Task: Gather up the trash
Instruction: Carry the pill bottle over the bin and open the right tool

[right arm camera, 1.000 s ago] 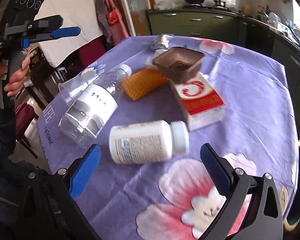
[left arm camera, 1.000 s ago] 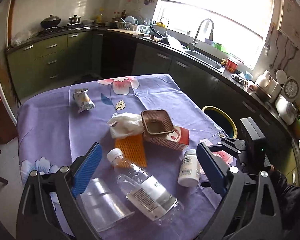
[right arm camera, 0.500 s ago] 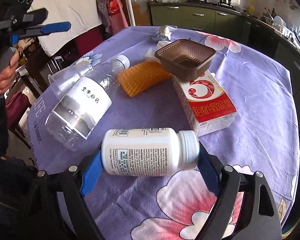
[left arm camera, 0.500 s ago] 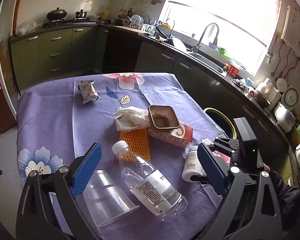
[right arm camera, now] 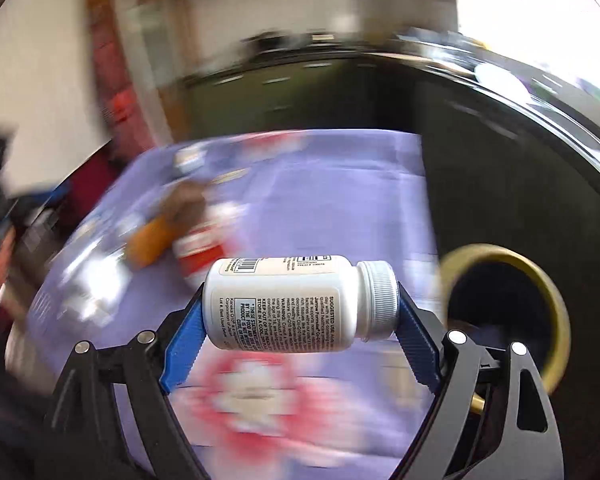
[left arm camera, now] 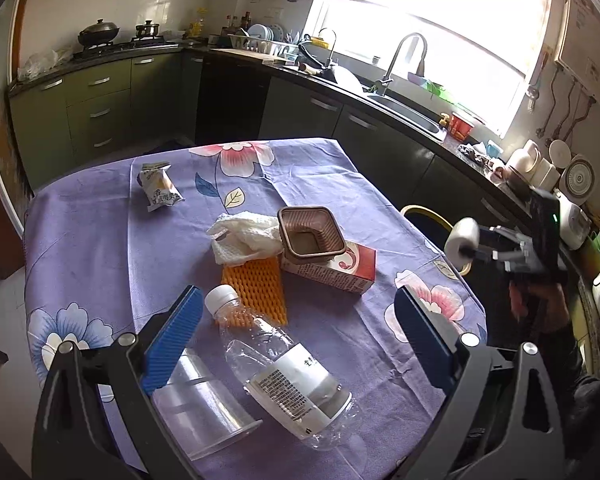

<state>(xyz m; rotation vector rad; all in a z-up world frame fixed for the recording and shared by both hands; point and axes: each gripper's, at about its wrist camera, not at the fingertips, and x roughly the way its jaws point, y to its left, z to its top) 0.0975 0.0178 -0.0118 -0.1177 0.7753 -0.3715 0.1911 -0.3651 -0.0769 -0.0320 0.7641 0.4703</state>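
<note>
Got the white pill bottle (right arm camera: 300, 304) pinched end-to-end in my right gripper (right arm camera: 300, 320), bin (right arm camera: 508, 304) just right of it (keep it level tbh). Left gripper (left arm camera: 296, 340) wide open, empty, over the clear bottle (left arm camera: 288, 372).

White plastic pill bottle (right arm camera: 300, 304): smooth, semi-gloss, ribbed cap, printed paper label; purple floral cotton-like tablecloth (left arm camera: 100, 248): matt, creased; clear plastic water bottle (left arm camera: 284, 376): glossy, crumpled; orange foam net sleeve (left arm camera: 256, 284): rough mesh; brown plastic tray (left arm camera: 311, 233): ribbed, dull.

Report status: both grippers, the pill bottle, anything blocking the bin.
Right gripper shut on pill bottle, end to end. Left gripper open above water bottle. Bin mouth unobstructed.
</note>
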